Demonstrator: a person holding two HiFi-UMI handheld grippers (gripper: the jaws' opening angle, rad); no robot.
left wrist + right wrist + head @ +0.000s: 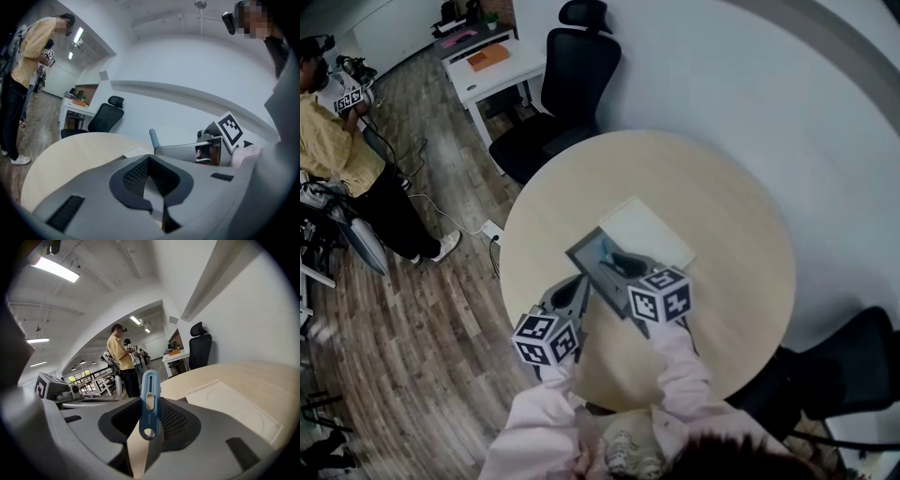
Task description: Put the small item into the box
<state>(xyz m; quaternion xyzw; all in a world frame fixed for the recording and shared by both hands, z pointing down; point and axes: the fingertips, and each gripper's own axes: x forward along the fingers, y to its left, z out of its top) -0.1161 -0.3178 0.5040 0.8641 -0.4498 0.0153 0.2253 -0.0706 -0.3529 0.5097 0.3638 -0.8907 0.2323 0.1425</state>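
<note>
Slim blue plastic cutter (149,401) tight between right gripper (150,416) jaws; left gripper (149,159) jaws together, empty

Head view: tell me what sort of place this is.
Most likely an open-plan office or lab workspace. It has a round wooden table, a black swivel office chair pulled up to it, and a white desk standing behind on wood-look flooring.

**Box (584,253) and lid (649,232) in the middle of the counter (741,225)**

The lid touches the box on its right-rear side. The right gripper (617,264) holds a cutter (150,404) over the box. The left gripper (577,289) sits just left of it. A chair (572,84) stands behind the counter, and a desk (492,66) farther back-left.
</note>
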